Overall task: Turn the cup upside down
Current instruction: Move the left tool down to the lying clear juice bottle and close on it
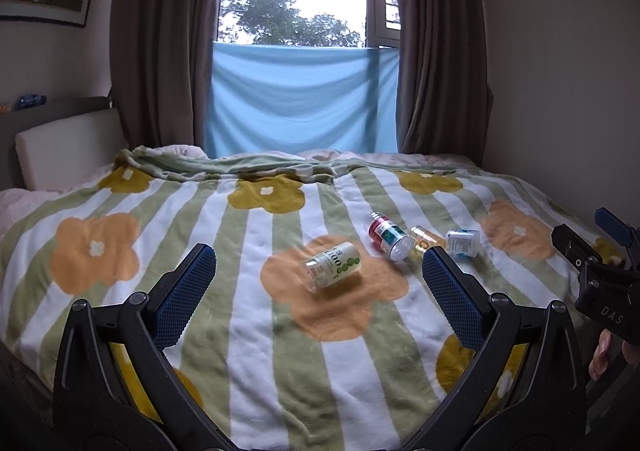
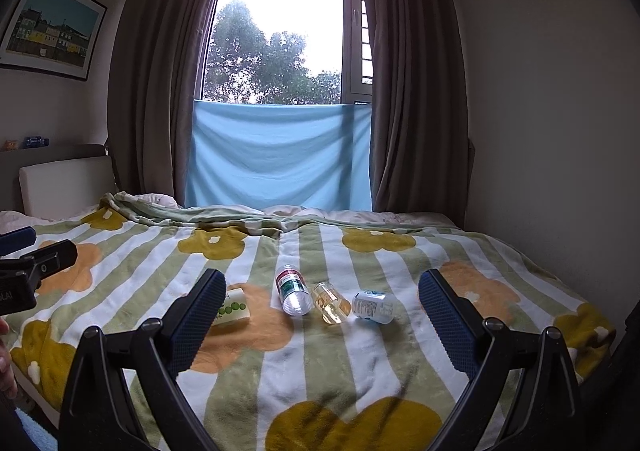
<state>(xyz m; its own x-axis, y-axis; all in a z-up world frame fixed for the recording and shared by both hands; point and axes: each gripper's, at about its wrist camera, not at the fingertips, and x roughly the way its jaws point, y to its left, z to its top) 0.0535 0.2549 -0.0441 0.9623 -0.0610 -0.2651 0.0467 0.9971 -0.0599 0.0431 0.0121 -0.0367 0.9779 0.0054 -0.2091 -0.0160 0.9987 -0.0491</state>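
Note:
Several small printed cups lie on their sides on the flowered blanket (image 1: 248, 331). A green-dotted cup (image 1: 333, 264) lies nearest my left gripper (image 1: 318, 259), which is open and empty, jaws wide either side of it and short of it. A red-labelled cup (image 1: 389, 235), a yellow clear cup (image 1: 425, 239) and a blue-white cup (image 1: 463, 243) lie in a row to the right. My right gripper (image 2: 322, 287) is open and empty, framing the red-labelled cup (image 2: 294, 290), the yellow cup (image 2: 330, 303) and the blue-white cup (image 2: 372, 305). The green-dotted cup (image 2: 234, 309) is partly hidden by its left finger.
The bed reaches a window with brown curtains (image 1: 160, 51) and a blue cloth (image 1: 300, 99) hung across it. A white headboard cushion (image 1: 68, 147) stands at the left. A wall runs along the bed's right side. The right gripper's body (image 1: 600, 275) shows at the left view's right edge.

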